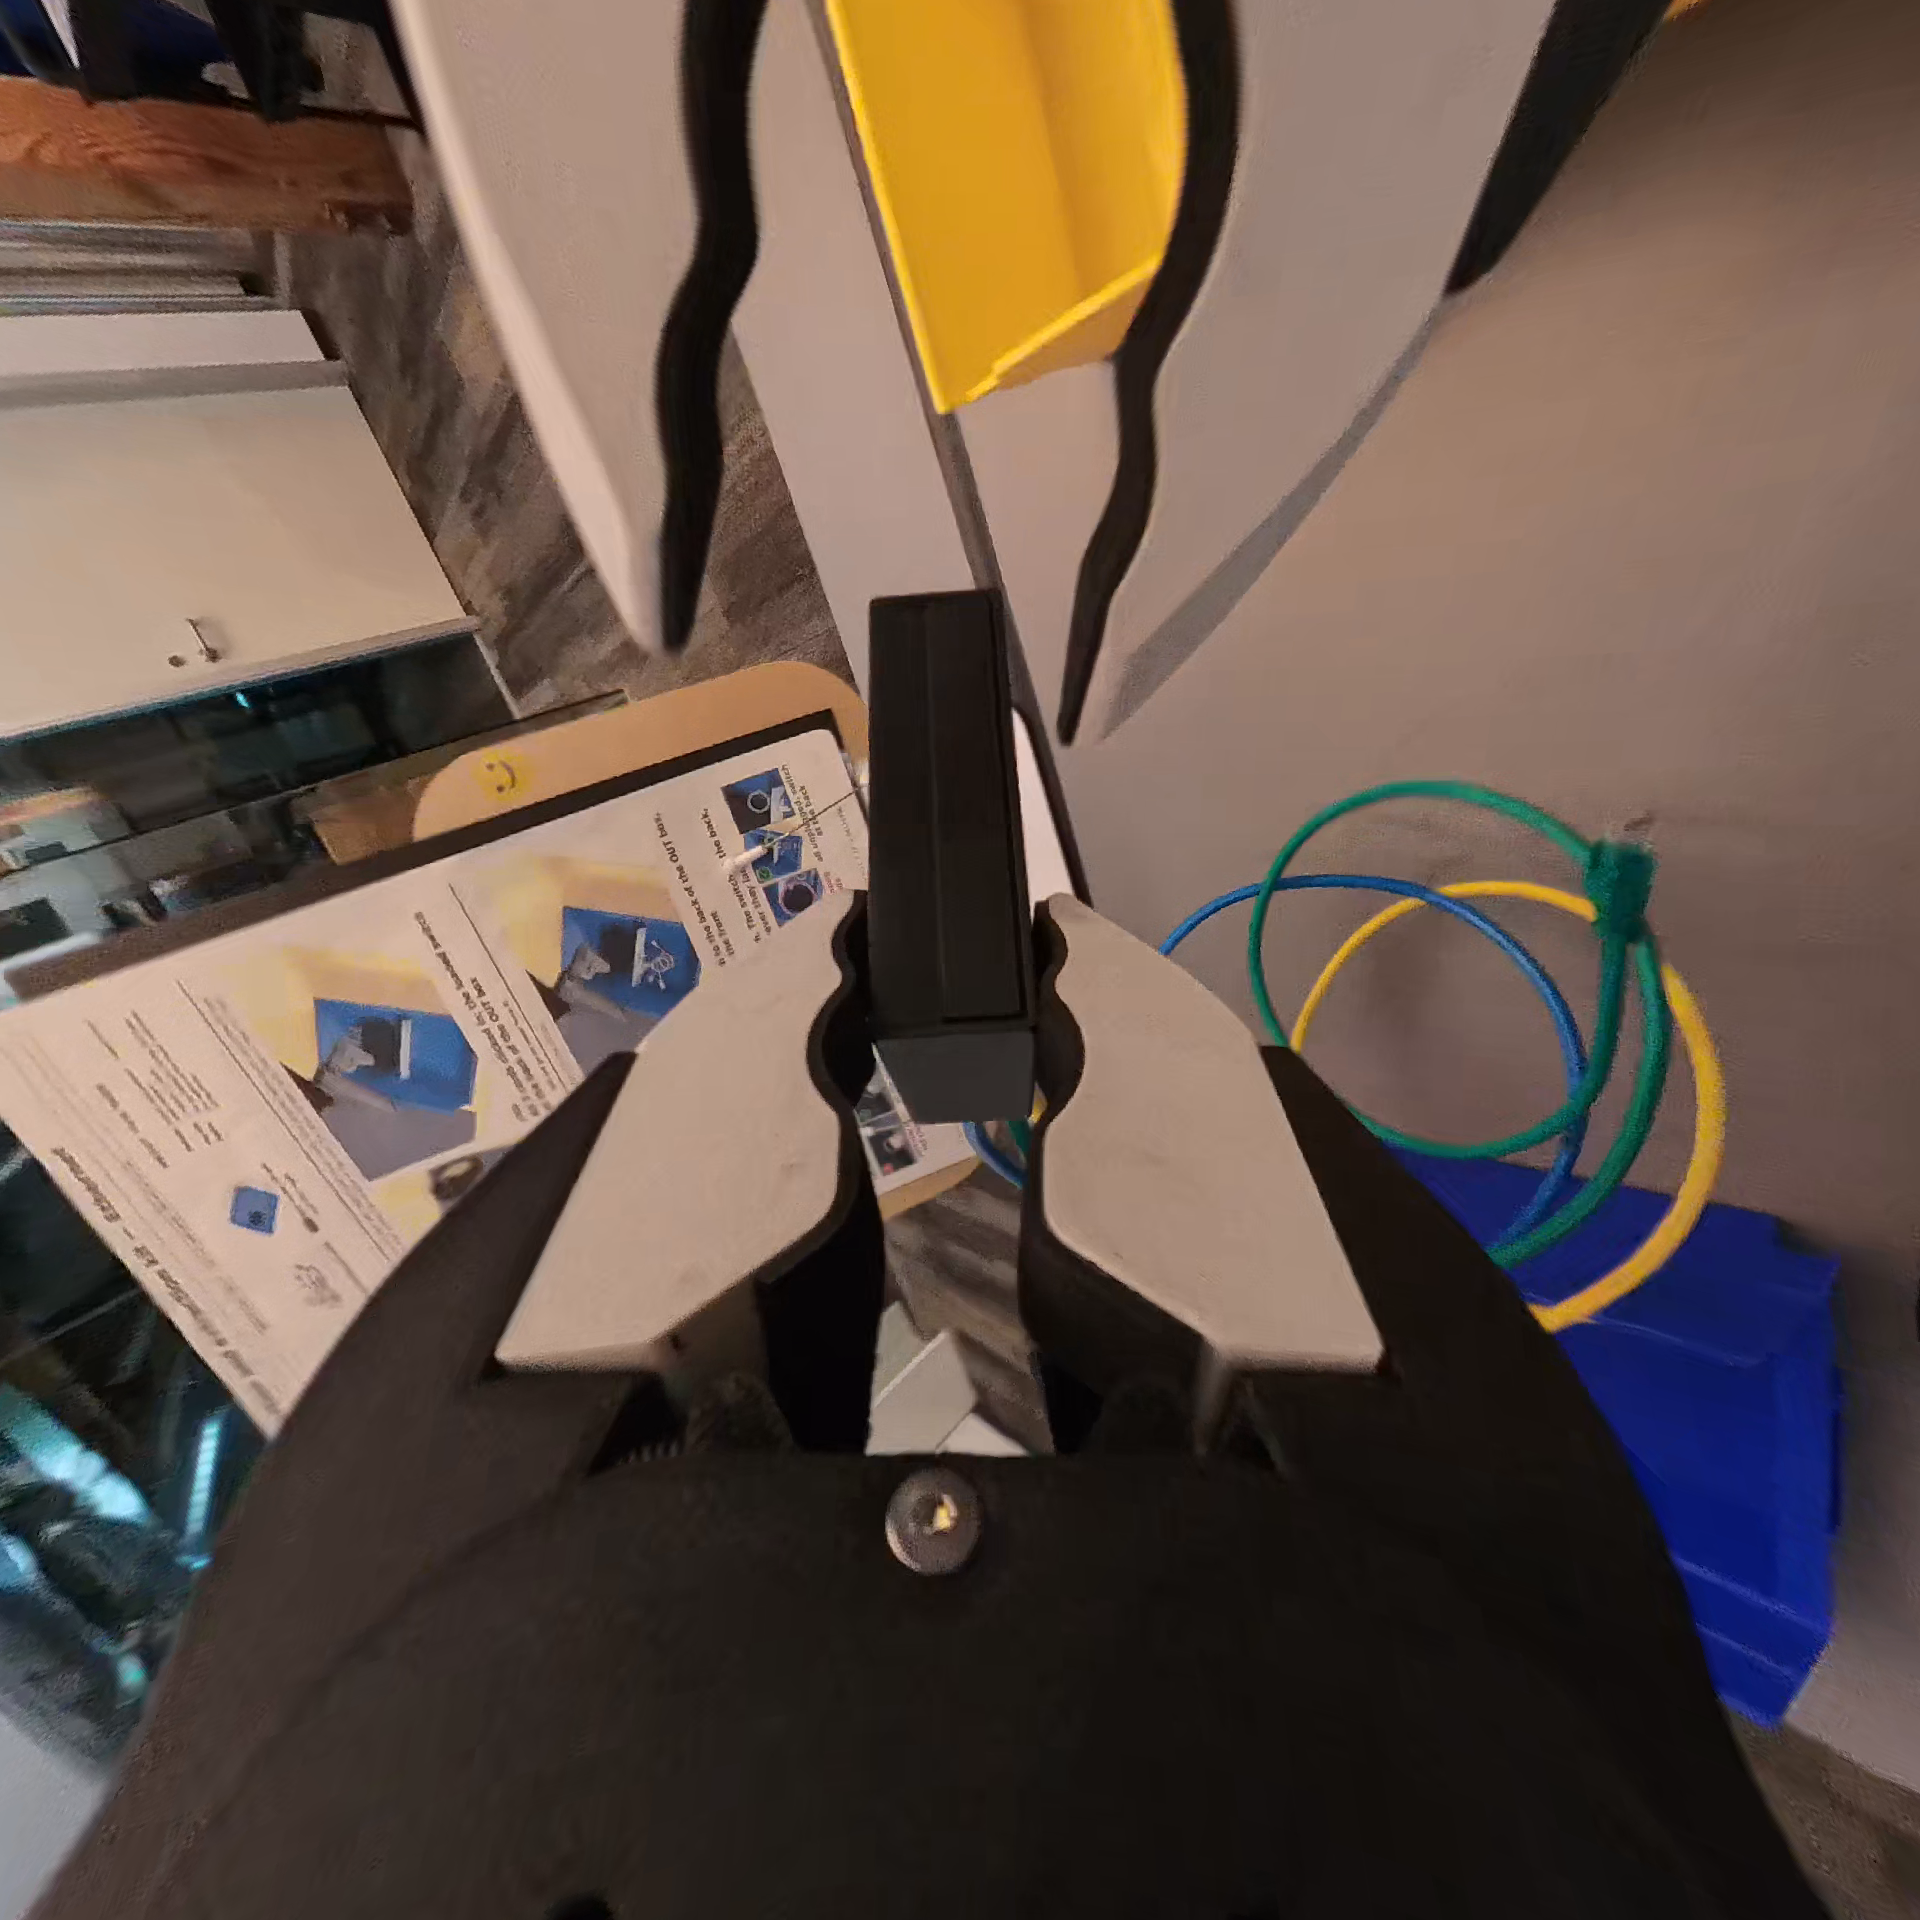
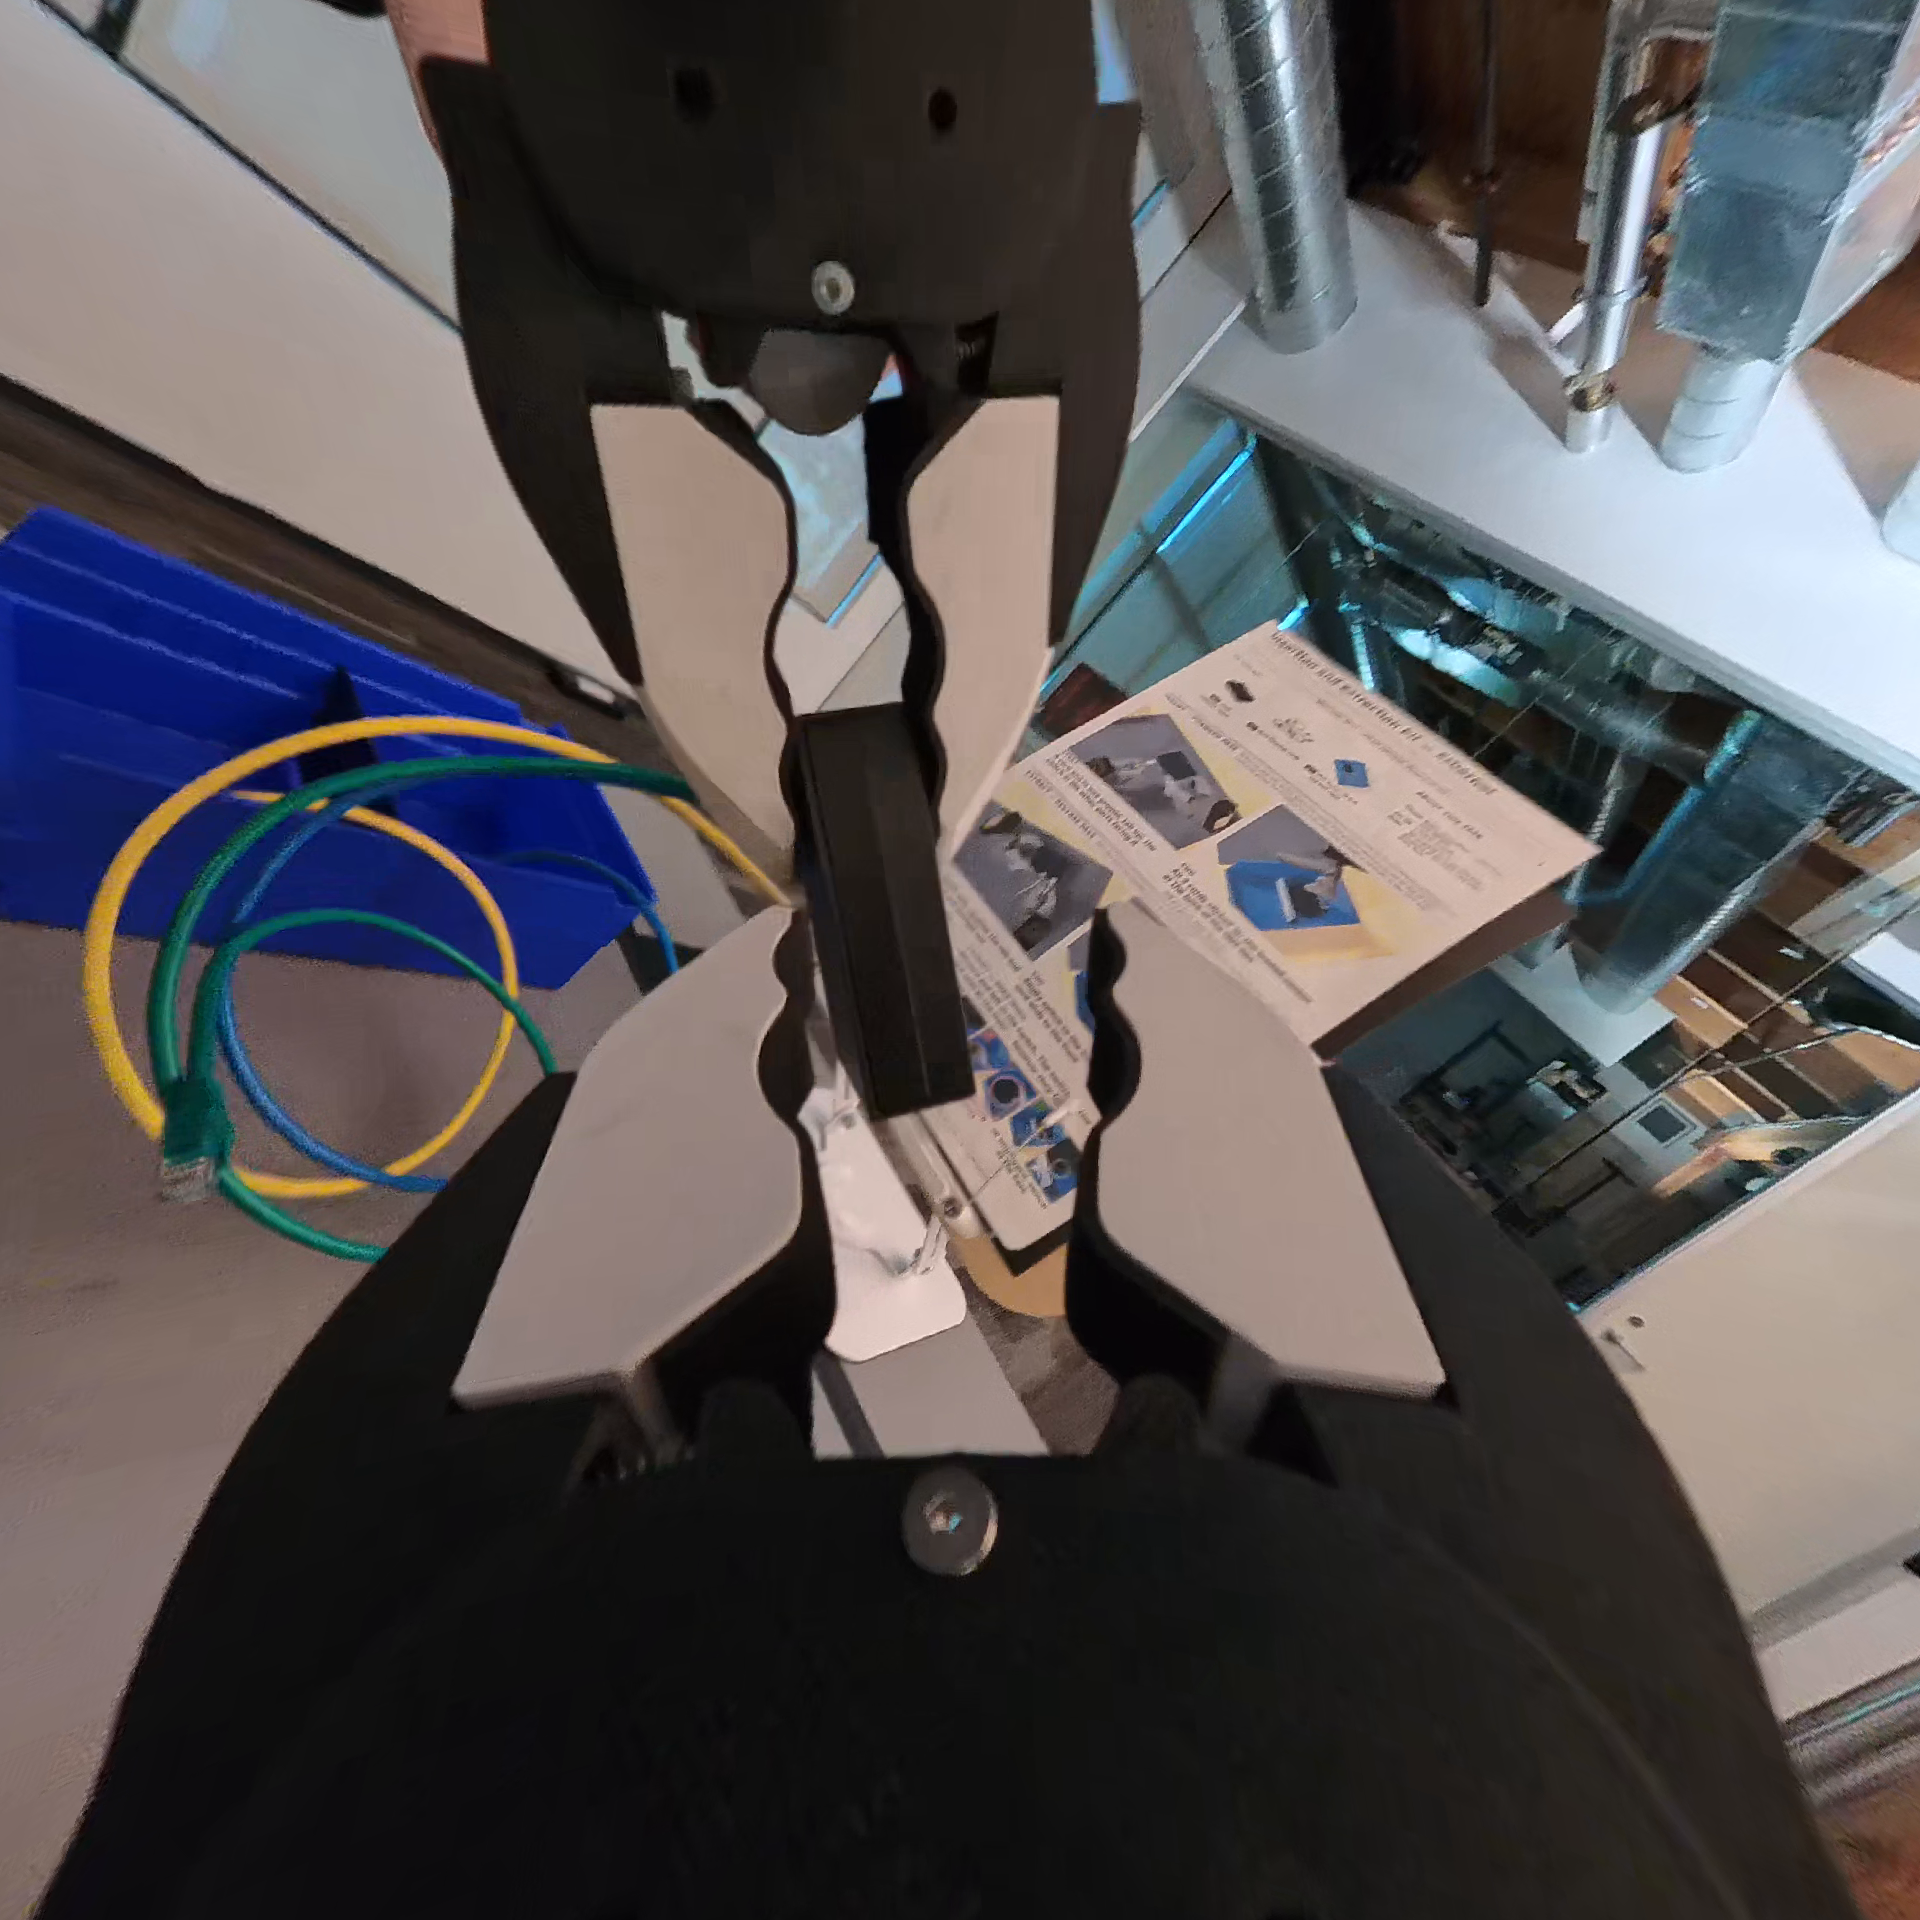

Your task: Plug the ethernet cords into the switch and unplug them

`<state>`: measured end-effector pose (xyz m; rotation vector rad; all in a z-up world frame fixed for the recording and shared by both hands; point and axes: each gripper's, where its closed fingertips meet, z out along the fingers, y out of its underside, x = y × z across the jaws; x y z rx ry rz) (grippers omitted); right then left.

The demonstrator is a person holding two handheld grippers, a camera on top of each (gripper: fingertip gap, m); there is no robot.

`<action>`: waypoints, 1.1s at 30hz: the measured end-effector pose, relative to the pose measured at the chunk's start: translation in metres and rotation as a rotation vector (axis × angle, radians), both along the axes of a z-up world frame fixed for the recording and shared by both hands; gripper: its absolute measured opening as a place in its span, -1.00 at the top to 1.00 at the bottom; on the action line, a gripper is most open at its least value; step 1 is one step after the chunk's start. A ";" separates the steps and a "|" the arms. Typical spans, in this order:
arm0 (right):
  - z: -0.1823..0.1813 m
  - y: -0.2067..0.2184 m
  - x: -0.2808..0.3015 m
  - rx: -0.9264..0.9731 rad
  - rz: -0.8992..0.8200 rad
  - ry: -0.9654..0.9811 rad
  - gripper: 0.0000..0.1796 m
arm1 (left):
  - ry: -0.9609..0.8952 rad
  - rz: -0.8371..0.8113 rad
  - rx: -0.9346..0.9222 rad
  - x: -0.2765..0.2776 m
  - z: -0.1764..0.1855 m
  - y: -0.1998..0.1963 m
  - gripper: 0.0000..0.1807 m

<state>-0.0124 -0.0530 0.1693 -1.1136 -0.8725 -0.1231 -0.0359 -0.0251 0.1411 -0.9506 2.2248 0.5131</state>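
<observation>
Switch (image 1: 943,904), a narrow black box, is clamped at one end by the left gripper (image 1: 943,1023) and held clear of the bench (image 1: 1558,623), probably to expose its ports. Right gripper (image 2: 940,1023) faces it with jaws parted around the free end, grasping nothing. Ethernet cords (image 2: 301,956), yellow, green and blue, lie coiled on the bench against a blue bin (image 2: 208,727), near its edge, unplugged. Instruction sheet (image 2: 1278,831) stands beyond that edge
</observation>
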 end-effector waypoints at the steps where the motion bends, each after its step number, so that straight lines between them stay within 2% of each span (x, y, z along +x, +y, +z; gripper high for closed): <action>1: -0.008 0.004 -0.001 -0.033 0.013 -0.021 0.42 | 0.022 -0.008 0.021 0.002 -0.006 0.001 0.70; 3: -0.025 0.015 -0.002 -0.103 0.023 -0.056 0.41 | 0.049 -0.013 0.046 0.004 -0.015 0.001 0.70; 9: -0.047 0.037 -0.013 -0.147 0.071 -0.039 0.46 | 0.118 -0.047 0.201 0.006 -0.026 -0.002 0.70; 12: -0.053 0.038 -0.024 -0.132 0.123 -0.042 0.60 | 0.140 -0.055 0.295 0.005 -0.027 -0.005 0.70; 16: -0.050 0.040 -0.029 -0.056 0.121 -0.028 0.64 | 0.129 -0.033 0.387 0.001 -0.024 -0.003 0.70; 25: -0.044 0.039 -0.036 0.033 0.089 -0.010 0.64 | 0.110 -0.002 0.451 -0.009 -0.021 -0.004 0.71; 33: -0.048 0.037 -0.041 0.029 0.124 -0.024 0.67 | 0.122 -0.024 0.485 -0.011 -0.021 -0.007 0.67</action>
